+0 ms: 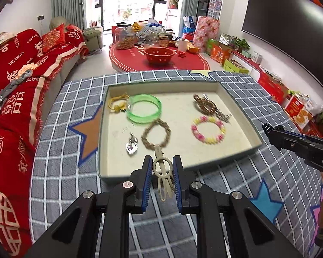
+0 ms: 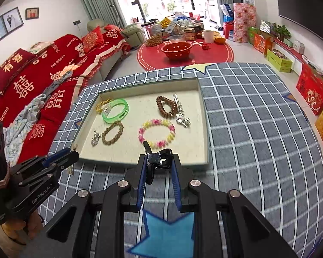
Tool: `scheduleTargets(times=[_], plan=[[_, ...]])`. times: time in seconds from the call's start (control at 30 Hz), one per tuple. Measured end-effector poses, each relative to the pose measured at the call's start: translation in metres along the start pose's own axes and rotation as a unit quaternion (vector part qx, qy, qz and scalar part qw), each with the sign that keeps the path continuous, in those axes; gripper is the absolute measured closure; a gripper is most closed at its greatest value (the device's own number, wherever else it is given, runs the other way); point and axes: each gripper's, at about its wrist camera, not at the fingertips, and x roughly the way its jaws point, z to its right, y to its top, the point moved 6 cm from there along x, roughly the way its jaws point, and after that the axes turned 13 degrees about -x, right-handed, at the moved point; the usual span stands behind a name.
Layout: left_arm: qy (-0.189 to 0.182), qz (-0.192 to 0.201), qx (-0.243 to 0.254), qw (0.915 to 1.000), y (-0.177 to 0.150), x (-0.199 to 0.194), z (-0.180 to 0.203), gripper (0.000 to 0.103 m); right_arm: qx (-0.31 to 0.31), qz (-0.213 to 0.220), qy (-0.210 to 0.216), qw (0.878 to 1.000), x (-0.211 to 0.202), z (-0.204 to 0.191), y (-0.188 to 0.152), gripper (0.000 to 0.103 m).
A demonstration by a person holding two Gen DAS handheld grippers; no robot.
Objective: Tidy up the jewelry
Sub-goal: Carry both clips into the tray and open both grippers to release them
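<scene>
Busy living room here: grey checked cloth (image 1: pixel 60 172) with star patches, a red sofa (image 1: pixel 17 90) along the left wall, a round red rug (image 2: pixel 217 53) holding a red bowl (image 1: pixel 159 53) and a nut jar (image 1: pixel 125 35), plus a big TV (image 1: pixel 290 28) on the right.

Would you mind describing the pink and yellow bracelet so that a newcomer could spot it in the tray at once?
On the grey checked cloth lies a shallow cream tray. In its near right part, just in front of the brown bead bracelet and the silver clips, lies the pink and yellow bracelet. It is the only ring of alternating pink and yellow beads; its neighbours are plain brown, green or metal.
</scene>
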Motion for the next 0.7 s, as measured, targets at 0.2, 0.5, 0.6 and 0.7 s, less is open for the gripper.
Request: scheduleTargets(times=[0.2, 0.5, 0.6, 0.7], plan=[[0.009, 0.002, 0.002, 0.9999, 0.023, 0.019, 0.0, 0.071, -0.004, -0.013, 0.004, 1.0, 0.026, 0.002, 0.022, 0.079], [0.028, -0.003, -0.009, 0.9996, 0.043, 0.053, 0.0, 0.071, 0.005, -0.03, 0.005, 1.0, 0.061, 0.013, 0.041, 0.079], [0.037, -0.003, -0.015, 0.9992, 0.045, 0.064, -0.003, 0.071, 0.009, -0.035, 0.006, 0.999, 0.073, 0.015, 0.043, 0.079], [0.046, -0.008, -0.016, 0.9988, 0.043, 0.075, -0.005, 0.071, 0.011, -0.044, 0.005, 0.999, 0.086, 0.015, 0.043, 0.079]])
